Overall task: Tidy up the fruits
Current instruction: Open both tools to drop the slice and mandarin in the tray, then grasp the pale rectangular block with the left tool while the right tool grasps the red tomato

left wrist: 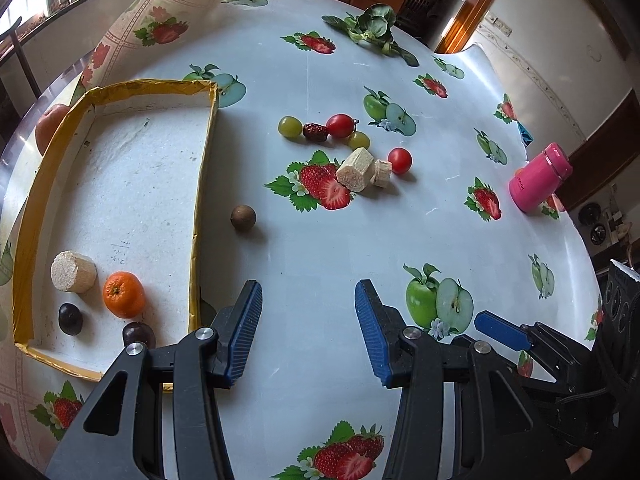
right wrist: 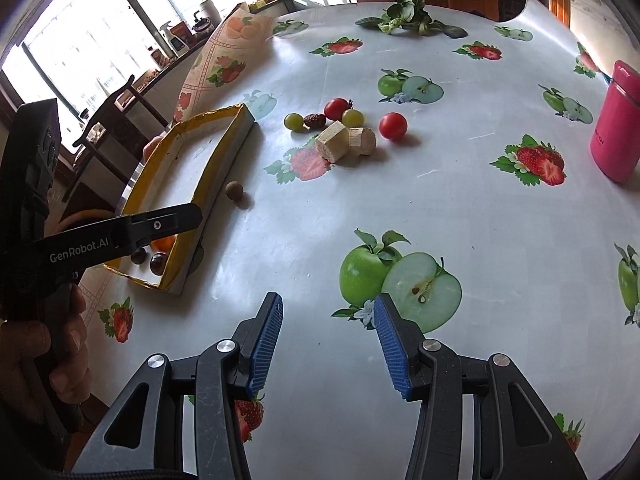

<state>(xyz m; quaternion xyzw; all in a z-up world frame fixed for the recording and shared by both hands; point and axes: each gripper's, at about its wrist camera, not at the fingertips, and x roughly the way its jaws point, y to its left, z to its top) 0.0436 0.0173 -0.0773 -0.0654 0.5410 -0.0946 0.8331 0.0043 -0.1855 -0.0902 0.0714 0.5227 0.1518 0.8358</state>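
Observation:
A shallow yellow-rimmed tray [left wrist: 206,152] [right wrist: 224,148] lies at the left; in it are an orange [left wrist: 124,294], two dark plums [left wrist: 70,318] and a beige block [left wrist: 73,271]. On the fruit-print cloth past the tray sit a brown round fruit [left wrist: 243,218] [right wrist: 234,190], two green grapes [left wrist: 290,126], a dark date [left wrist: 315,132], two red tomatoes [left wrist: 400,160] [right wrist: 393,125] and two beige blocks [left wrist: 355,170] [right wrist: 331,141]. My left gripper [left wrist: 308,332] hangs open and empty over bare cloth beside the tray. My right gripper [right wrist: 328,340] is likewise open, empty, near the table's front.
A pink flask [left wrist: 540,178] [right wrist: 616,120] stands at the right. Leafy greens [left wrist: 372,28] [right wrist: 408,16] lie at the far edge. A person's hand [right wrist: 60,356] grips the left tool. Windows, a chair and shelves lie beyond the table.

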